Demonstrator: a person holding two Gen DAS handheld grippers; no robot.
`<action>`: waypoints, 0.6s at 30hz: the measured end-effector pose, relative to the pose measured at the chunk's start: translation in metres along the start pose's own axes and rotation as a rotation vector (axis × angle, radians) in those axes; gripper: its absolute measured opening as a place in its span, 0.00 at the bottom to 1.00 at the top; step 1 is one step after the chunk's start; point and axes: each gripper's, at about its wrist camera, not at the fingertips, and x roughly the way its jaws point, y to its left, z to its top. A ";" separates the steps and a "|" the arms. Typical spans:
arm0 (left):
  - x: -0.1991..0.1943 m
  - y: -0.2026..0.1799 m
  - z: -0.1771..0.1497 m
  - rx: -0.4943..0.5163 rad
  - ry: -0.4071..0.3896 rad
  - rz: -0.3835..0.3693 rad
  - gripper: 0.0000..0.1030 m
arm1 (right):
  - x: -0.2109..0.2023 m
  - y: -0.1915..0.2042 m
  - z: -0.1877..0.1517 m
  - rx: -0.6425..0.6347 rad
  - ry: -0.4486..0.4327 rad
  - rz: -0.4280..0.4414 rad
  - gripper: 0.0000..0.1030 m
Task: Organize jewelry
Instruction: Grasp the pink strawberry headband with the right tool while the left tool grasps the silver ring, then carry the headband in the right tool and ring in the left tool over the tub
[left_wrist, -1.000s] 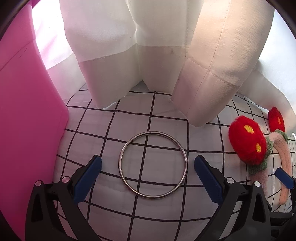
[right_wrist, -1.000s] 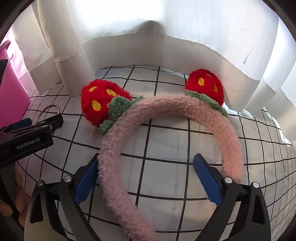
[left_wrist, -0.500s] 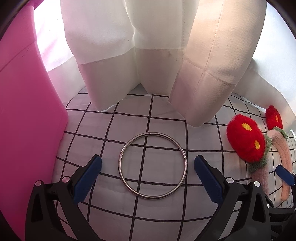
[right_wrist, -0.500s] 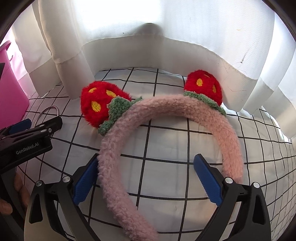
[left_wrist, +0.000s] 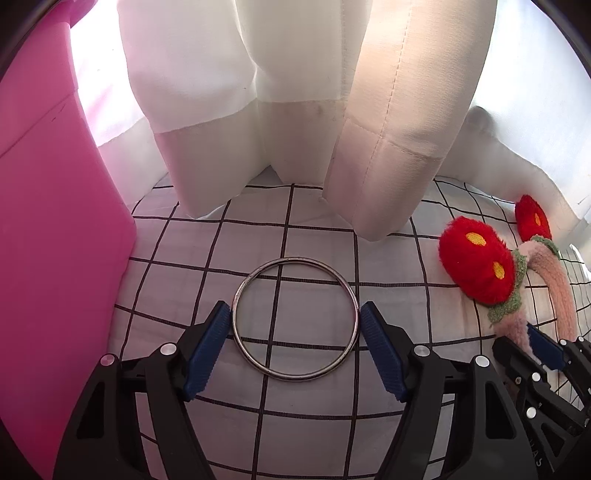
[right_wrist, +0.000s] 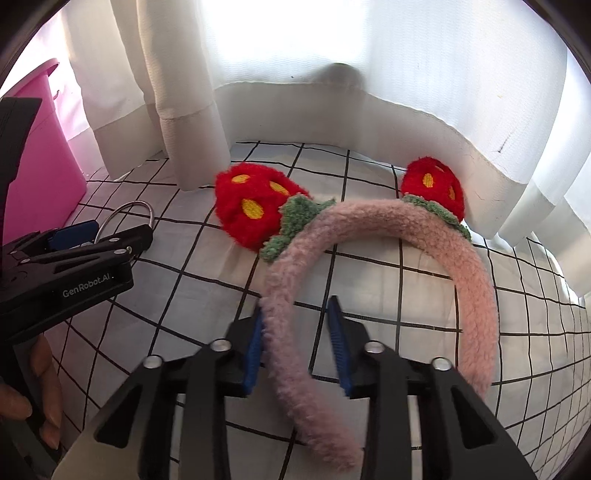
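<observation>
Nothing is sorted yet, we judge: our left tool (left_wrist: 295, 319) brackets the bangle (left_wrist: 295, 319) unclenched, our right tool (right_wrist: 295, 332) nearly pinches the headband (right_wrist: 369, 229).

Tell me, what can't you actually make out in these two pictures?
- Pink bin, left wrist view: top and inside cut off by the frame edge.
- Metal ring, right wrist view: mostly hidden behind the left gripper.
- Headband, right wrist view: whether the right gripper fingers pinch it yet; fuzz hides contact.
- Behind the curtain, right wrist view: a dark blurred shape.
</observation>
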 end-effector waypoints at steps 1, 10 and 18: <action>0.000 -0.001 -0.004 0.000 0.000 0.001 0.68 | -0.001 0.001 -0.001 -0.004 0.000 -0.008 0.08; -0.009 -0.005 -0.019 -0.011 0.010 -0.015 0.68 | -0.027 -0.004 -0.007 -0.010 -0.052 0.032 0.08; -0.041 -0.023 -0.030 0.018 -0.017 -0.036 0.68 | -0.063 -0.018 -0.012 -0.010 -0.112 0.067 0.08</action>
